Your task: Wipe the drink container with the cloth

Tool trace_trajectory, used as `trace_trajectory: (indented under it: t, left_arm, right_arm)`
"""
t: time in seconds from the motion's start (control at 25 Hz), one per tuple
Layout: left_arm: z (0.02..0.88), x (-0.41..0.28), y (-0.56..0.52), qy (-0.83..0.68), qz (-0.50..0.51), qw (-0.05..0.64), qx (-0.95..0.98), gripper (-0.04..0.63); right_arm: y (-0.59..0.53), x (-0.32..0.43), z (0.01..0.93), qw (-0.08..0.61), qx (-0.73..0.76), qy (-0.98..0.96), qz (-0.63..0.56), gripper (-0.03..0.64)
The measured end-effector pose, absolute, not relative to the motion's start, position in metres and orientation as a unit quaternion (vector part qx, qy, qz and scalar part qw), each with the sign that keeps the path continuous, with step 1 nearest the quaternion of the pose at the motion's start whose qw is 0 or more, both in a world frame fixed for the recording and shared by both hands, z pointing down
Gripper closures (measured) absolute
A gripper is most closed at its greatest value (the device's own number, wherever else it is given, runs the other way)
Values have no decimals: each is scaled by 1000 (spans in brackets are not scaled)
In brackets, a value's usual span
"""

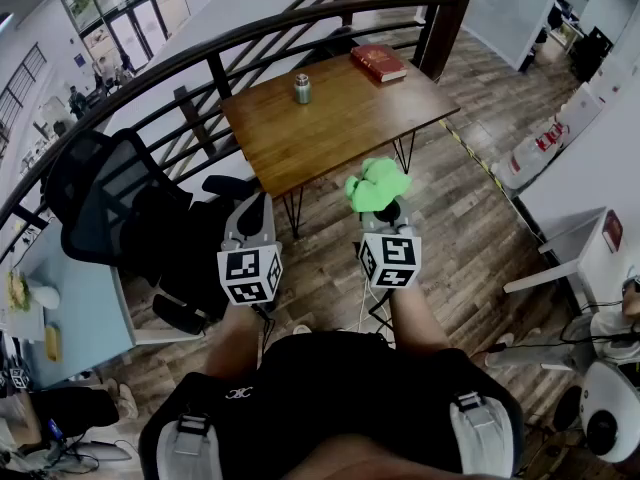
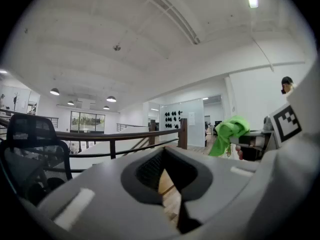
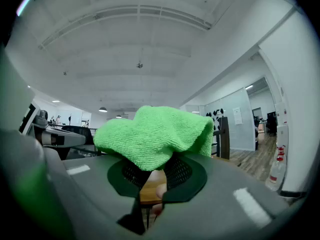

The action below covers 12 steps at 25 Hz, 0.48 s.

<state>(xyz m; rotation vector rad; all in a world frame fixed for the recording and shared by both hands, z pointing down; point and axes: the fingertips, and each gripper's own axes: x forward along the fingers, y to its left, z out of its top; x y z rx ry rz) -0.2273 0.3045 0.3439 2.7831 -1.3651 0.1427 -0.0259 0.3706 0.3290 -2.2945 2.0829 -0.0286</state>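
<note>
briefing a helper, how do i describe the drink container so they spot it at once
Find the brown wooden table beside the dark curved railing. Two things sit on it: a red book at the far corner and, left of it, the drink container. It is the small upright silver cylinder, not flat or red.

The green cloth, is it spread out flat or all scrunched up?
Scrunched up: the green cloth bunches in a lump in the right gripper.

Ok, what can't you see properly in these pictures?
Drink container: head view, too small to show dirt; missing from both gripper views.
Book: head view, title too small to read.
Right gripper: head view, the cloth covers its tongs' tips.
Table: gripper views, mostly hidden behind the gripper bodies.
</note>
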Motion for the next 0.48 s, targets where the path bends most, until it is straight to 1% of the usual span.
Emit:
trace_trajectory:
  t: [0.32, 0.48]
  left_arm:
    - [334, -235, 316, -443, 43, -9, 896, 541]
    - [335, -246, 311, -442, 43, -4, 896, 541]
  right_arm:
    - [376, -42, 324, 31, -720, 693, -7, 566]
    - [372, -54, 322, 31, -721, 692, -6, 567]
